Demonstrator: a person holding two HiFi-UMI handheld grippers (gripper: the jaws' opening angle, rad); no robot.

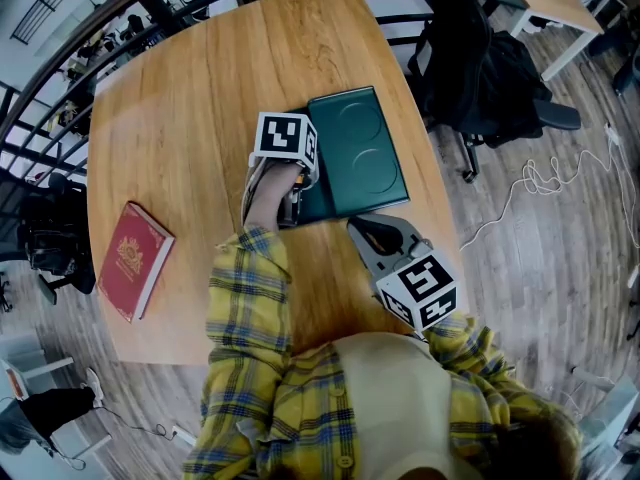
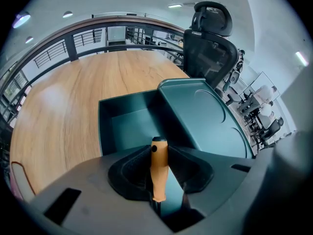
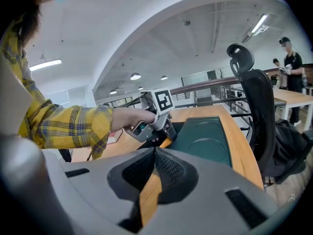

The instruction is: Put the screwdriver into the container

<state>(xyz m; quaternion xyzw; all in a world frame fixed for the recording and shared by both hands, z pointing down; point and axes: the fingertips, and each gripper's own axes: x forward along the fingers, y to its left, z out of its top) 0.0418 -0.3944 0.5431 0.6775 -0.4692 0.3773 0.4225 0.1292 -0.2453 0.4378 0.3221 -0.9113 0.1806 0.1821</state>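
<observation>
A dark green container (image 1: 360, 158) lies on the wooden table with its lid folded open to the right. My left gripper (image 1: 298, 183) hovers over the open box part (image 2: 128, 124), its jaws hidden under the marker cube in the head view. In the left gripper view that gripper (image 2: 159, 150) is shut on a screwdriver with an orange handle (image 2: 158, 173), held upright above the box. My right gripper (image 1: 357, 228) sits just in front of the container, apart from it. Its jaw tips (image 3: 155, 153) meet with nothing between them. From there I see the left gripper (image 3: 146, 126) and the lid (image 3: 203, 141).
A red book (image 1: 133, 259) lies near the table's left front edge. A black office chair (image 1: 480, 68) stands off the table's right side, with a white cable (image 1: 530, 183) on the floor. A railing (image 2: 73, 43) runs behind the table's far edge.
</observation>
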